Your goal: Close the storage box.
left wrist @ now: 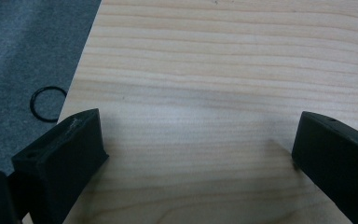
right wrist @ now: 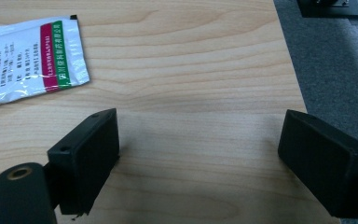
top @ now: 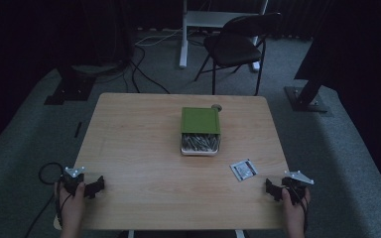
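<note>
Black jaws, left hand-held gripper [top: 98, 185]: spread wide over bare wood at the near left corner of the desk [top: 139, 148]; nothing between them. I hold it idle.
Right hand-held gripper [top: 272, 189]: one, jaws likewise spread, empty, resting at the near right corner of the desk.
Hands: two, mine; left hand [top: 72, 203] and right hand [top: 293, 206] each grip a tool at the near edge.
Nearest item: one sachet [top: 243, 169], white with printed text and a red and green band, lying flat on the desk just beyond and to the left of the right hand-held gripper; apart from it, untouched. In the right gripper view it sits at the upper left [right wrist: 25, 56].
Farther item: one tin [top: 200, 139] at mid-desk, its green lid [top: 200, 120] slid back so the near part stands open; grey metal pieces inside, too small for me to count or name.
Small round object [top: 216, 106]: one, just behind the tin; I cannot tell what it is.
Progress: by my judgement nothing is started; sachet not picked up, tin contents undisturbed, all handling remains.
Surroundings: one chair [top: 235, 44] on the carpet beyond the desk; one black ring [left wrist: 48, 104] on the floor by the left corner.
</note>
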`<action>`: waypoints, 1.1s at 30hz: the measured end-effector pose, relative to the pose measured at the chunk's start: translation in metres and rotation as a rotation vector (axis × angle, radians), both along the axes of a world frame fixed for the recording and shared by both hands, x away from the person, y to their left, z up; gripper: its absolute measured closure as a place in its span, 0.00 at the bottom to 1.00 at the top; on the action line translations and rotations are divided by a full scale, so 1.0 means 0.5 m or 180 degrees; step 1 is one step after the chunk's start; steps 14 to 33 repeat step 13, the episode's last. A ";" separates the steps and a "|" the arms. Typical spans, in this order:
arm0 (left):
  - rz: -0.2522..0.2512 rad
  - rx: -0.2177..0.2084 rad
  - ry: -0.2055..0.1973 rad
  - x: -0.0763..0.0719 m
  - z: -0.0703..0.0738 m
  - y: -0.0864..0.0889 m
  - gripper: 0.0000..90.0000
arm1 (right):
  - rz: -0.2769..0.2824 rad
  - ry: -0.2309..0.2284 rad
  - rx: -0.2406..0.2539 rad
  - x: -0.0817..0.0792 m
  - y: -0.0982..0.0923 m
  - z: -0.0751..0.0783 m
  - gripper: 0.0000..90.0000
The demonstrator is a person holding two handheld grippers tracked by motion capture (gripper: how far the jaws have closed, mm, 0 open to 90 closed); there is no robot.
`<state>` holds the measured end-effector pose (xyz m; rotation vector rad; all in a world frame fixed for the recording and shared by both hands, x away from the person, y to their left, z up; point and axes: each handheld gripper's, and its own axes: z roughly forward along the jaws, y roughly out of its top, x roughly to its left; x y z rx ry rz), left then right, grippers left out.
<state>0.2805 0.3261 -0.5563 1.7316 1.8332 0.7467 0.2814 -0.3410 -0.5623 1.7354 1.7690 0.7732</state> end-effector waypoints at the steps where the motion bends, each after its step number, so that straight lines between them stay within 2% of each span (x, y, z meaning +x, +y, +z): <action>1: -0.0004 -0.0002 -0.0002 0.002 0.000 0.000 0.03 | -0.0020 0.0002 0.0004 0.000 0.000 0.000 0.13; 33: -0.0023 -0.0003 -0.0005 0.006 0.000 -0.001 0.03 | -0.0047 0.0000 -0.0002 0.002 0.001 0.000 0.13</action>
